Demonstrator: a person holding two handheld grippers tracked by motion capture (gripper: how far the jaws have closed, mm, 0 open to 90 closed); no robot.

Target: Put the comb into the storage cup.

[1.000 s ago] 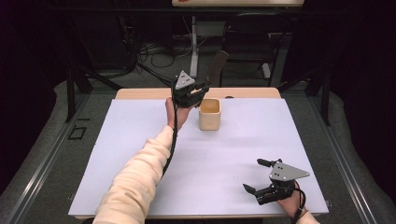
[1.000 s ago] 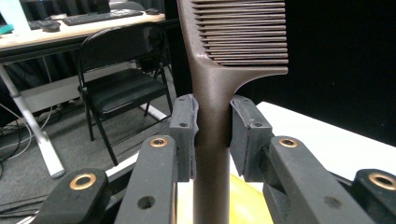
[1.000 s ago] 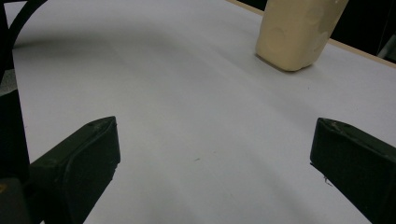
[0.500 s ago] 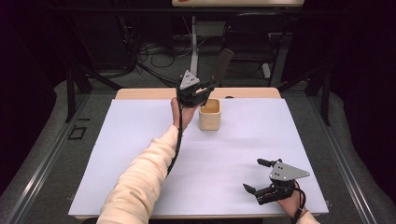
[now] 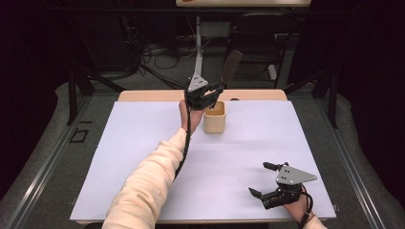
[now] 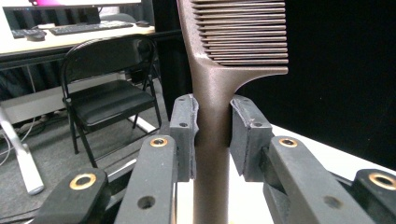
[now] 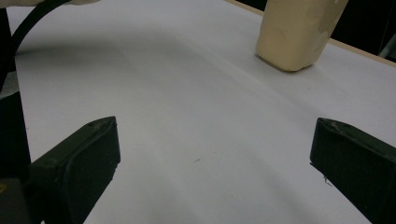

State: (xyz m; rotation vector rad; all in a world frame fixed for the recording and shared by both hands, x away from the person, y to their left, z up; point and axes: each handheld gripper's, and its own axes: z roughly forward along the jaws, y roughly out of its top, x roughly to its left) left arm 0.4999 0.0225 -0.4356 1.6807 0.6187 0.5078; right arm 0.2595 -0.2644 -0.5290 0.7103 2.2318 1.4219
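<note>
A white mat (image 5: 143,157) is laid on the table, chair (image 6: 109,93) behind. A comb (image 6: 219,70) is clamped by the left gripper (image 5: 203,95) above the cup (image 5: 214,118); probably to be lowered in next. The right gripper (image 5: 277,188) is rested wide open, nothing held

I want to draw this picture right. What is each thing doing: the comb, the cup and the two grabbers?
Comb: upright, clamped by its handle, up above the cup.
Cup: standing upright on the white table, open top.
Left gripper: shut on the comb, raised over the cup.
Right gripper: open, holding nothing, low by the table's near edge.
</note>
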